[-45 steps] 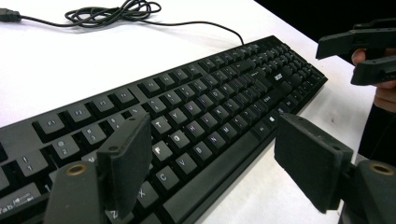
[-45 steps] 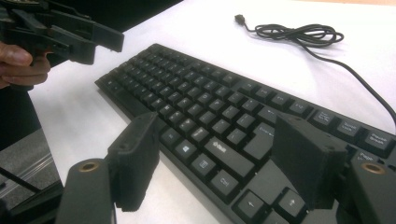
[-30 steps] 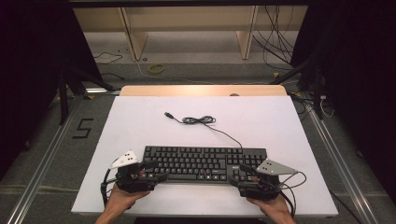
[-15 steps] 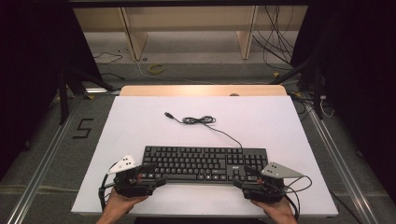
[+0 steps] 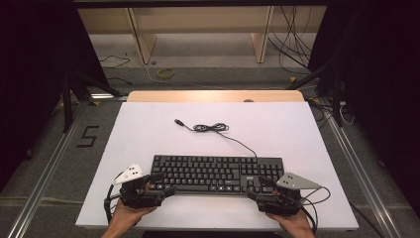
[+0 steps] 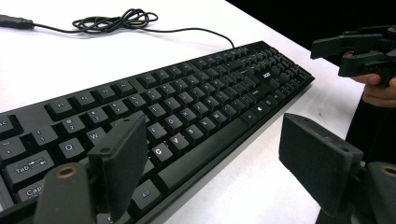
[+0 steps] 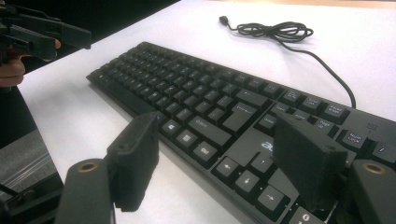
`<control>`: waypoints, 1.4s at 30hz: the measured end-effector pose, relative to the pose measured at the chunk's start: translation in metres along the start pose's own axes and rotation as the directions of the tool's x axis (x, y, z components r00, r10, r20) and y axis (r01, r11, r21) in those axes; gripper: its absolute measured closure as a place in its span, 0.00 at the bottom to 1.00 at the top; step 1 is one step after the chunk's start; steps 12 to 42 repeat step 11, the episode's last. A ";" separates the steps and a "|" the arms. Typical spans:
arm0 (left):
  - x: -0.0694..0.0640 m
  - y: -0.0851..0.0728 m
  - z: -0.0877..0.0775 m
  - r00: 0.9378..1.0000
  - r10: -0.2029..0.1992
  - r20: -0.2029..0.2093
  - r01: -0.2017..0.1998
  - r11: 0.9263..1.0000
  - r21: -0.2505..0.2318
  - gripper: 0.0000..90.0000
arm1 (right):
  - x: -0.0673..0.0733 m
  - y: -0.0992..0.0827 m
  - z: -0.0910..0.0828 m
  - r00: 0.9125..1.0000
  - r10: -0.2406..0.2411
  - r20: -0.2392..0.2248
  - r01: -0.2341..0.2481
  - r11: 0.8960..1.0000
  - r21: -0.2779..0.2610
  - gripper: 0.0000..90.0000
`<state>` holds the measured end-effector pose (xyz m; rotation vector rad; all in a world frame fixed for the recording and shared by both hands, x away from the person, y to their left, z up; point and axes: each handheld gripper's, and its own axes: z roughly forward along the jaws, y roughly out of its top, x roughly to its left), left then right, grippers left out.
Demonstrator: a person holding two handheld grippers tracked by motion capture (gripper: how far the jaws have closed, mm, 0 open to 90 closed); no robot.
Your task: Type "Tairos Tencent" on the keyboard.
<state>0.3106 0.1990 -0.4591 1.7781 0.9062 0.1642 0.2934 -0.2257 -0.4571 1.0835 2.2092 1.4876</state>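
looks like the grab-both-ends step on the black acer keyboard (image 5: 216, 173), lying flat on the white bench (image 5: 148, 129) with its coiled usb cable (image 5: 212, 128) trailing off well beyond the jaws. left gripper (image 5: 159, 188) at the tab/caps end, jaws spread wide and empty: one pad hanging over the keys, the other out past the front edge, so the near corner sits between them but nothing's pinched. right gripper (image 5: 255, 191) same deal at the arrow-key end, jaws spread, one over the cursor keys and one off the front edge over bare bench. probably next: nudge both in until the keyboard's front edge sits properly between the pads, then close evenly on both ends before lifting or sliding. worth watching the cable for snagging, and not mashing keys.
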 end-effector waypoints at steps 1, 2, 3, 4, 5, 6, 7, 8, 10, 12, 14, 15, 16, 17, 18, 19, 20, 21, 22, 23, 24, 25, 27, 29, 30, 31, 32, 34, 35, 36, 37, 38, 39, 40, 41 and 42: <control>0.000 0.000 0.000 1.000 -0.002 -0.001 0.002 1.000 -0.001 0.26 | 0.000 0.000 0.000 1.000 0.002 0.001 -0.002 1.000 0.000 0.36; 0.000 0.000 0.000 1.000 -0.002 0.000 0.002 1.000 -0.001 0.26 | 0.000 0.000 0.000 1.000 0.002 0.001 -0.002 1.000 -0.001 0.36; 0.000 0.000 0.000 1.000 -0.001 -0.001 0.001 1.000 0.000 0.26 | 0.000 0.000 0.000 1.000 0.001 0.000 -0.001 1.000 -0.004 0.36; 0.000 0.000 0.001 1.000 0.001 -0.002 -0.001 1.000 0.002 0.26 | 0.000 0.000 -0.001 1.000 0.002 0.001 -0.002 1.000 -0.003 0.36; 0.000 0.000 0.001 1.000 0.004 -0.002 -0.004 1.000 0.003 0.26 | 0.000 0.000 -0.001 1.000 0.002 0.001 -0.002 1.000 -0.003 0.36; 0.000 0.000 0.001 1.000 0.002 -0.002 -0.002 1.000 0.003 0.26 | 0.000 0.000 -0.001 1.000 0.003 0.002 -0.003 1.000 -0.002 0.36; 0.000 0.000 0.001 1.000 0.001 -0.003 -0.001 1.000 0.003 0.26 | 0.000 0.000 0.000 1.000 0.002 0.002 -0.002 1.000 -0.003 0.36; 0.001 0.000 0.001 1.000 0.001 -0.004 -0.001 1.000 0.003 0.26 | 0.000 0.000 0.000 1.000 0.002 0.001 -0.002 1.000 -0.003 0.36; 0.001 0.000 0.001 1.000 -0.002 -0.008 0.002 1.000 -0.001 0.26 | 0.000 0.000 -0.001 1.000 0.002 0.001 -0.002 1.000 -0.004 0.36; 0.001 0.000 0.001 1.000 -0.002 -0.008 0.002 1.000 -0.001 0.26 | 0.000 0.001 -0.001 1.000 0.002 0.001 -0.002 1.000 -0.005 0.36; 0.001 0.000 0.001 1.000 -0.002 -0.008 0.002 1.000 -0.001 0.26 | 0.000 0.001 -0.001 1.000 0.002 0.001 -0.002 1.000 -0.005 0.36; 0.001 0.000 0.001 1.000 -0.002 -0.008 0.002 1.000 -0.001 0.26 | 0.000 0.001 -0.001 1.000 0.002 0.001 -0.002 1.000 -0.005 0.36; 0.001 0.000 0.001 1.000 -0.002 -0.008 0.002 1.000 -0.001 0.26 | 0.000 0.001 -0.001 1.000 0.002 0.001 -0.002 1.000 -0.005 0.36; 0.001 0.000 0.001 1.000 -0.002 -0.008 0.002 1.000 -0.001 0.26 | 0.000 0.001 -0.001 1.000 0.002 0.001 -0.002 1.000 -0.005 0.36; 0.001 0.000 0.001 1.000 -0.002 -0.008 0.002 1.000 -0.001 0.26 | 0.000 0.001 -0.001 1.000 0.002 0.001 -0.002 1.000 -0.005 0.36; 0.001 0.000 0.001 1.000 -0.002 -0.008 0.002 1.000 -0.001 0.26 | 0.000 0.001 -0.001 1.000 0.002 0.001 -0.002 1.000 -0.005 0.36; 0.001 0.000 0.001 1.000 -0.002 -0.008 0.002 1.000 -0.001 0.26 | 0.000 0.001 -0.001 1.000 0.002 0.001 -0.002 1.000 -0.005 0.36; 0.001 0.000 0.001 1.000 -0.002 -0.008 0.002 1.000 -0.001 0.26 | 0.000 0.001 -0.001 1.000 0.002 0.001 -0.002 1.000 -0.005 0.36; 0.001 0.000 0.001 1.000 -0.002 -0.008 0.002 1.000 -0.001 0.26 | 0.000 0.001 -0.001 1.000 0.002 0.001 -0.002 1.000 -0.005 0.36; 0.001 0.000 0.001 1.000 -0.002 -0.008 0.002 1.000 -0.001 0.26 | 0.000 0.001 -0.001 1.000 0.002 0.001 -0.002 1.000 -0.005 0.36; 0.001 0.000 0.001 1.000 -0.002 -0.008 0.002 1.000 -0.001 0.26 | 0.000 0.001 -0.001 1.000 0.002 0.001 -0.002 1.000 -0.005 0.36; 0.001 0.000 0.001 1.000 -0.002 -0.008 0.002 1.000 -0.001 0.26 | 0.000 0.001 -0.001 1.000 0.002 0.001 -0.002 1.000 -0.005 0.36; 0.001 0.000 0.001 1.000 -0.002 -0.008 0.002 1.000 -0.001 0.26 | 0.000 0.001 -0.001 1.000 0.002 0.001 -0.002 1.000 -0.005 0.36; 0.001 0.000 0.001 1.000 -0.002 -0.008 0.002 1.000 -0.001 0.26 | 0.000 0.001 -0.001 1.000 0.002 0.001 -0.002 1.000 -0.005 0.36; 0.001 0.000 0.001 1.000 -0.002 -0.008 0.002 1.000 -0.001 0.26 | 0.000 0.001 -0.001 1.000 0.002 0.001 -0.002 1.000 -0.005 0.36; 0.001 0.000 0.001 1.000 -0.002 -0.008 0.002 1.000 -0.001 0.26 | 0.000 0.001 -0.001 1.000 0.002 0.001 -0.002 1.000 -0.005 0.36; 0.001 0.000 0.001 1.000 -0.002 -0.008 0.002 1.000 -0.001 0.26 | 0.000 0.001 -0.001 1.000 0.002 0.001 -0.002 1.000 -0.005 0.36; 0.001 0.000 0.001 1.000 -0.002 -0.008 0.002 1.000 -0.001 0.26 | 0.000 0.001 -0.001 1.000 0.002 0.001 -0.002 1.000 -0.005 0.36; 0.001 0.000 0.001 1.000 -0.002 -0.008 0.002 1.000 -0.001 0.26 | 0.000 0.001 -0.001 1.000 0.002 0.001 -0.002 1.000 -0.005 0.36; 0.001 0.000 0.001 1.000 -0.002 -0.008 0.002 1.000 -0.001 0.26 | 0.000 0.001 -0.001 1.000 0.002 0.001 -0.002 1.000 -0.005 0.36; 0.001 0.000 0.001 1.000 -0.002 -0.008 0.002 1.000 -0.001 0.26 | 0.000 0.001 -0.001 1.000 0.002 0.001 -0.002 1.000 -0.005 0.36; 0.001 0.000 0.001 1.000 -0.002 -0.008 0.002 1.000 -0.001 0.26 | 0.000 0.001 -0.001 1.000 0.002 0.001 -0.002 1.000 -0.005 0.36; 0.001 0.000 0.001 1.000 -0.002 -0.008 0.002 1.000 -0.001 0.26 | 0.000 0.001 -0.001 1.000 0.002 0.001 -0.002 1.000 -0.005 0.36; 0.001 0.000 0.001 1.000 -0.002 -0.008 0.002 1.000 -0.001 0.26 | 0.000 0.001 -0.001 1.000 0.002 0.001 -0.002 1.000 -0.005 0.36; 0.001 0.000 0.001 1.000 -0.002 -0.008 0.002 1.000 -0.001 0.26 | 0.000 0.001 -0.001 1.000 0.002 0.001 -0.002 1.000 -0.005 0.36; 0.001 0.000 0.001 1.000 -0.002 -0.008 0.002 1.000 -0.001 0.26 | 0.000 0.001 -0.001 1.000 0.002 0.001 -0.002 1.000 -0.005 0.36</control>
